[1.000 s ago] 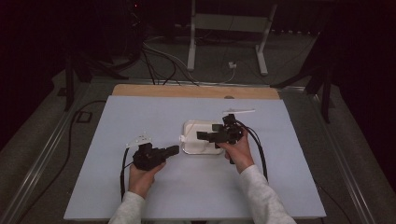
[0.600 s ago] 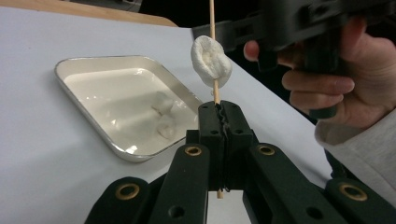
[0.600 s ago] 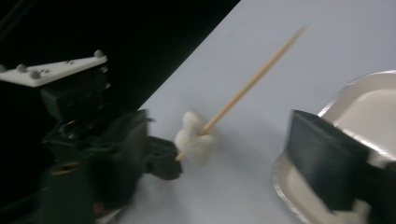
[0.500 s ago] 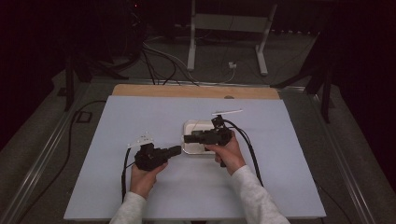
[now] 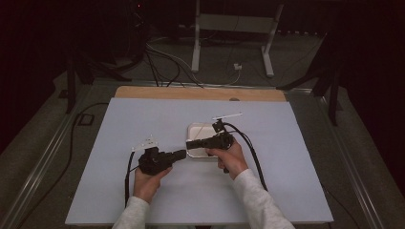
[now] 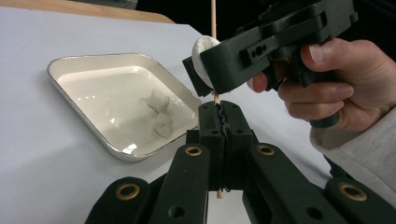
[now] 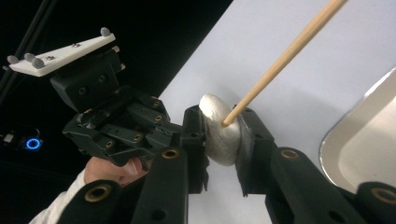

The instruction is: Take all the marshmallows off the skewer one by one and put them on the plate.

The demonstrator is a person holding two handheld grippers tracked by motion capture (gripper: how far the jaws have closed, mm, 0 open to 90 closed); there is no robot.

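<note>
My left gripper [image 6: 220, 112] is shut on a thin wooden skewer [image 6: 213, 18] that stands up between its jaws. A white marshmallow [image 7: 219, 135] sits on the skewer just above those jaws. My right gripper [image 7: 223, 122] has just been closing and its pads now press on the marshmallow from both sides. In the high view the left gripper [image 5: 181, 153] and right gripper [image 5: 189, 144] meet tip to tip at the near left corner of a white square tray [image 5: 196, 129]. Two more marshmallows [image 6: 159, 114] lie in the tray [image 6: 84, 126].
A pale sheet [image 5: 143, 119] covers the table, with a wooden strip [image 5: 191, 93] along its far edge. Cables trail from both grippers toward the person. Beyond the table stand white frame legs [image 5: 196, 47] and loose cables on the floor.
The right gripper moved left from over the tray to the left gripper's tip, and its jaws closed onto the marshmallow on the skewer. The left gripper stayed put.
</note>
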